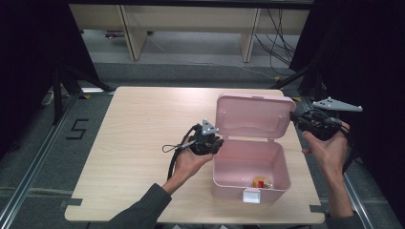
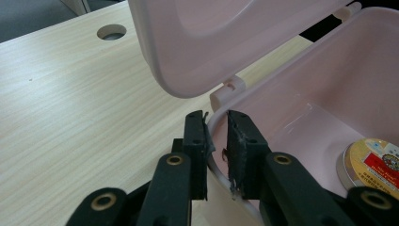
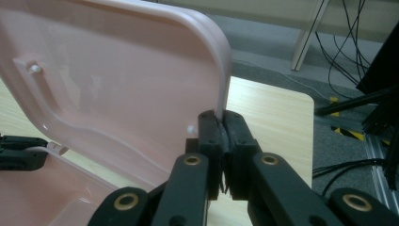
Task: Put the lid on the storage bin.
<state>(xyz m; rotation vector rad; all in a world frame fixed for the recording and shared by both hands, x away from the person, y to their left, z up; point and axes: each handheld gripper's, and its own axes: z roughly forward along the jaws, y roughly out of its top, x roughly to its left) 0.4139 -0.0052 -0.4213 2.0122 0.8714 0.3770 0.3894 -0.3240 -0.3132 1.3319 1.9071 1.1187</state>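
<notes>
A pink plastic box [image 1: 281,162] stands on the right half of the wooden table, and its hinged lid [image 1: 253,117] is raised upright at the back. My left gripper [image 1: 215,143] is at the box's left rim. In the left gripper view its jaws [image 2: 217,136] straddle that rim [image 2: 212,162] near the hinge, shut on it. My right gripper [image 1: 297,119] is shut on the lid's right edge [image 3: 225,70], its jaws [image 3: 222,125] pinching the thin rim. A small round tin [image 1: 261,182] with a gold and red label lies on the box floor [image 2: 374,162].
A white latch [image 1: 251,195] hangs on the box's front wall. The table [image 1: 143,129] is bare wood on its left half, with a cable hole [image 2: 111,32] near the far edge. Desk legs and cables [image 3: 348,42] stand on the floor beyond.
</notes>
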